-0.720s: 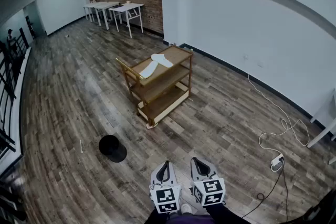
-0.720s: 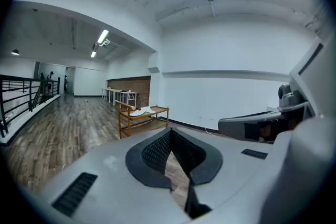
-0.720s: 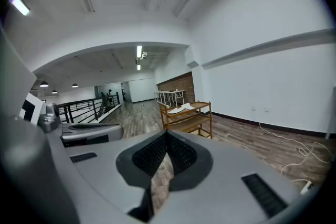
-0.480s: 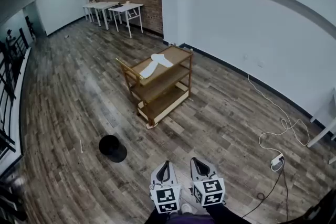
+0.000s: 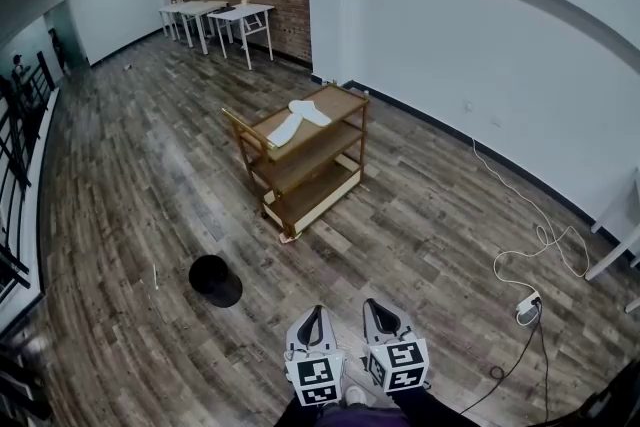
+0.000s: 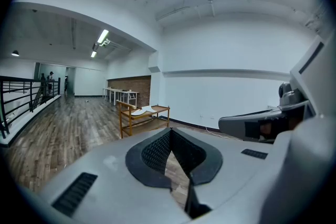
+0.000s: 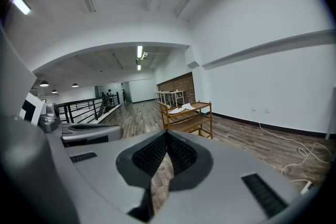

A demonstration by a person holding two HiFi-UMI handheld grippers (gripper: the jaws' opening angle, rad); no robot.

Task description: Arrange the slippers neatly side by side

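Observation:
Two white slippers (image 5: 300,121) lie loosely together, not parallel, on the top shelf of a wooden three-shelf cart (image 5: 345,96) in the middle of the room. They also show far off as slippers (image 6: 142,110) in the left gripper view and slippers (image 7: 182,108) in the right gripper view. My left gripper (image 5: 313,319) and right gripper (image 5: 380,313) hang side by side at the bottom of the head view, well short of the cart. Both point toward it. The left gripper (image 6: 170,131) has its tips together with nothing held, and so does the right gripper (image 7: 167,134).
A black round object (image 5: 215,281) sits on the wood floor to the left, between me and the cart. A white cable with a power strip (image 5: 527,307) trails along the right wall. White tables (image 5: 215,15) stand at the far brick wall, and a black railing (image 5: 15,165) runs on the left.

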